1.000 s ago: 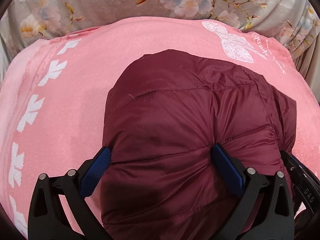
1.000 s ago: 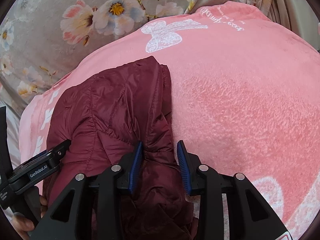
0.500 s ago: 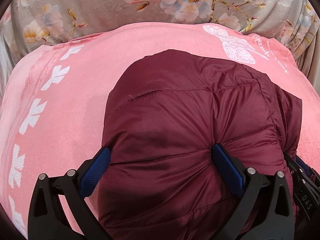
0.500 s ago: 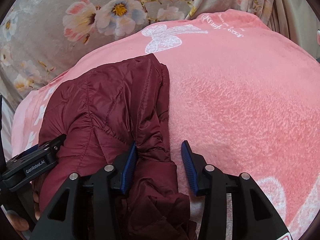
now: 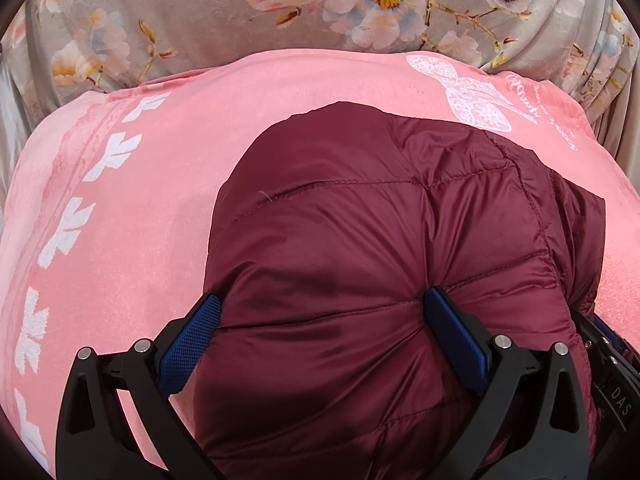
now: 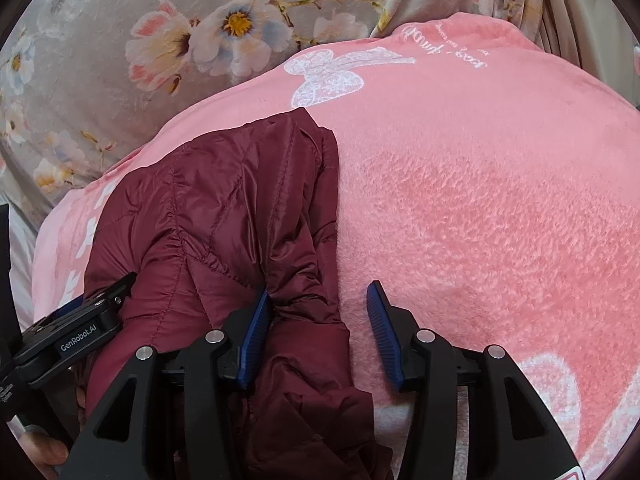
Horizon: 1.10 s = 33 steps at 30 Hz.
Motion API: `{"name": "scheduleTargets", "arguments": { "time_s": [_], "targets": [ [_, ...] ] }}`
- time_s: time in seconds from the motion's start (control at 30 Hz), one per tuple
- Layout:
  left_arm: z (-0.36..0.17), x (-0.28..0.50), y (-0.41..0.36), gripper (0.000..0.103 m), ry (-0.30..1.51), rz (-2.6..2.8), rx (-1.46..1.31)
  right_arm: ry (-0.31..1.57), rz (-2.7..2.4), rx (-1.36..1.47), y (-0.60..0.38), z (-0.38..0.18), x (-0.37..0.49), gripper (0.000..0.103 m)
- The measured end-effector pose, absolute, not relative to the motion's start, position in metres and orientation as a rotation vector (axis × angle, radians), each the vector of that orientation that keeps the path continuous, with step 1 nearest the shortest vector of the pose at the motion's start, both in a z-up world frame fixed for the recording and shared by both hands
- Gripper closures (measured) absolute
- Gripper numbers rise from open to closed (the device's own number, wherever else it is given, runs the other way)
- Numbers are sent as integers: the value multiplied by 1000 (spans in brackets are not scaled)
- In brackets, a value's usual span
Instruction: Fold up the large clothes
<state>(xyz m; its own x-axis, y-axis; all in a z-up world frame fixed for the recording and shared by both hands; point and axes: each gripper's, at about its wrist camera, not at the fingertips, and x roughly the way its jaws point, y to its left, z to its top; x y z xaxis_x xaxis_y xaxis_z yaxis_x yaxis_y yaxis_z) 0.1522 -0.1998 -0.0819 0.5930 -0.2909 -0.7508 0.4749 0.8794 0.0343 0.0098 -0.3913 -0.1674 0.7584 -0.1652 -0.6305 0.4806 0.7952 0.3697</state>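
Note:
A maroon quilted puffer jacket (image 5: 360, 248) lies bunched and folded on a pink fleece blanket (image 5: 132, 240). My left gripper (image 5: 320, 320) is open wide, its blue pads (image 5: 192, 340) straddling the jacket's near part and pressing into it. In the right wrist view the jacket (image 6: 224, 216) sits at the left on the blanket (image 6: 480, 200). My right gripper (image 6: 320, 320) is open, its left pad (image 6: 254, 332) against the jacket's right edge, with a fold of jacket between the jaws. The left gripper's body (image 6: 76, 340) shows at the far left.
A grey floral bedcover (image 5: 320, 4) lies beyond the blanket, also in the right wrist view (image 6: 140, 40). The blanket carries a white butterfly print (image 6: 332, 72) and a white leaf border (image 5: 68, 224). Wide blanket area lies right of the jacket.
My right gripper has opened wider, letting go of the jacket fold it pinched. Both grippers have drawn back slightly. The left gripper stays open over the jacket.

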Motion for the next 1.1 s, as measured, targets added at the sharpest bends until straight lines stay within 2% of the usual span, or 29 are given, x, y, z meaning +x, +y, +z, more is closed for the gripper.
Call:
{"name": "scheduleTargets", "arguments": {
  "time_s": [0.13,0.3,0.43,0.57,0.8,0.83,0.87,0.9,0.97,1.03,1.1],
  "targets": [
    [-73,157,-183,5,910,-505,204,643,-332,591,-396,-165,7,52],
    [-78,175,-130,5,1106,-584,-82,657,-239,761,-415,-168,0,47],
    [-96,193,-115,5,1206,-606,-184,649,-186,850,-422,-171,1,39],
    [-96,190,-125,5,1197,-634,-162,661,-161,856,-421,-169,9,30],
    [-92,184,-151,5,1170,-672,-94,665,-121,847,-417,-168,25,29],
    [-91,184,-152,6,1164,-672,-92,664,-109,849,-417,-168,26,36],
    [-90,182,-151,8,1159,-670,-94,662,-76,870,-416,-170,29,49],
    [-87,181,-149,14,1145,-665,-97,657,-81,882,-416,-170,30,51],
    [-80,179,-145,28,1124,-665,-94,641,-85,866,-412,-164,27,72],
    [-67,177,-141,46,1093,-679,-84,614,-86,848,-407,-153,21,82],
    [-52,175,-138,55,1063,-710,-81,587,-81,832,-400,-140,16,85]
  ]
}}
